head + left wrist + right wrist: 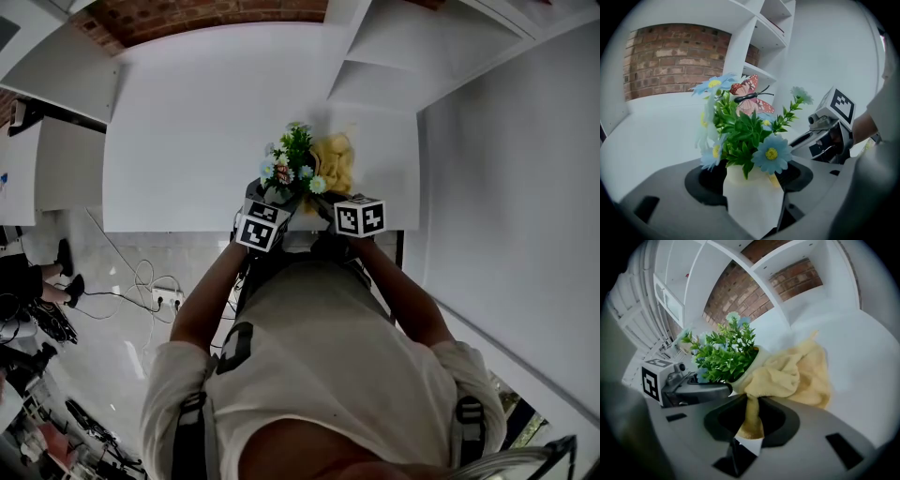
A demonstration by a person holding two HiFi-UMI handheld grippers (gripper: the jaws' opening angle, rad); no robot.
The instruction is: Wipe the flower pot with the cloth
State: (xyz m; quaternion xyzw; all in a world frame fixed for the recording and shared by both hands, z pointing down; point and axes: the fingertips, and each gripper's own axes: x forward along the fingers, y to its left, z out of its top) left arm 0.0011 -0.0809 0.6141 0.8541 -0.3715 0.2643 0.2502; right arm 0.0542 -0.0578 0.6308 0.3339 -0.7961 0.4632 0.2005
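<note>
A cream flower pot [754,201] with green leaves, blue flowers [295,164] and a toy butterfly stands at the near edge of the white table [187,141]. My left gripper [754,190] has the pot between its wide-set jaws, which close against its sides. The right gripper [750,416] is shut on a strip of the yellow cloth [792,376]. The rest of the cloth bunches against the right side of the pot [757,357]. In the head view the cloth [336,161] lies just right of the flowers, and both marker cubes sit below them.
White shelving [693,282] and a brick wall [670,61] stand behind the table. The table's front edge is right under the grippers. Cables and a power strip [167,295] lie on the floor at the left.
</note>
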